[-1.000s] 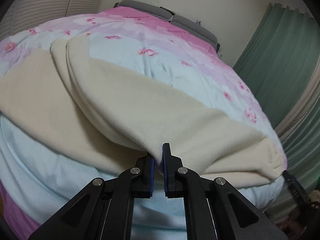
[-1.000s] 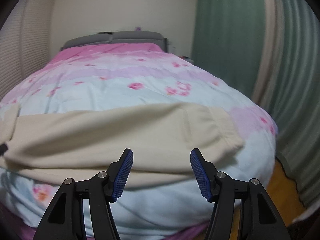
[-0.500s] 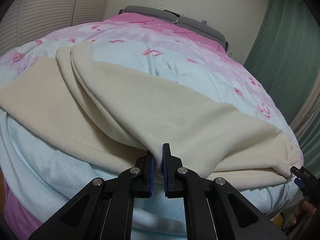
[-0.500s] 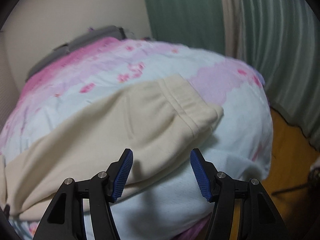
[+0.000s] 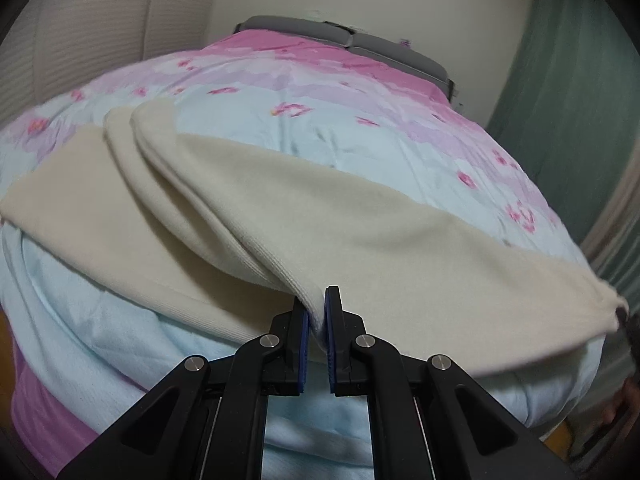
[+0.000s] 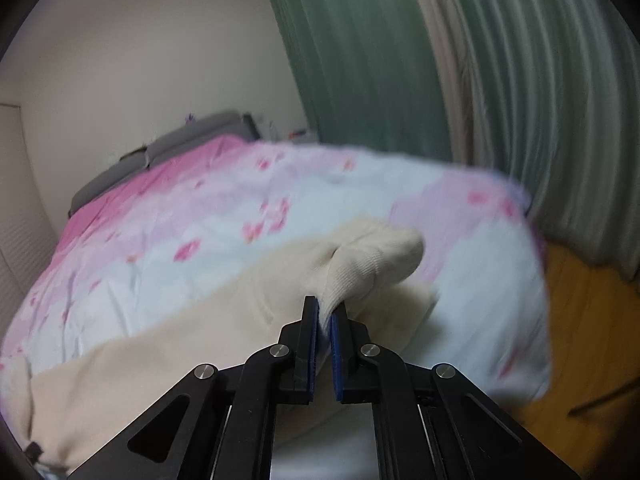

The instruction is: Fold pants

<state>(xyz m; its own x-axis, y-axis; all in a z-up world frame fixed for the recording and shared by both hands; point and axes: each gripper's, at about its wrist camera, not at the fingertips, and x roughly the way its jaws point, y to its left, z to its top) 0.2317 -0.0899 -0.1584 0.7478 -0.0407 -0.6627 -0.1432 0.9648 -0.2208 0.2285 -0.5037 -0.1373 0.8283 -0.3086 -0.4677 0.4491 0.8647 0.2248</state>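
Cream fleece pants, soft, light and floppy, lie across my bed. My left gripper pinches a folded edge mid-leg; my right gripper clamps the ribbed waistband. Thick hems seem the surest holds; I expect sagging between.

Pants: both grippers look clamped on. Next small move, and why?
Probably lift both ends together and carry them across the bed toward the far side to make the fold. The left gripper is shut on a folded edge of the cream pants, and the right gripper pinches the ribbed waistband end, bunched and raised off the bedspread. The right view is blurred.
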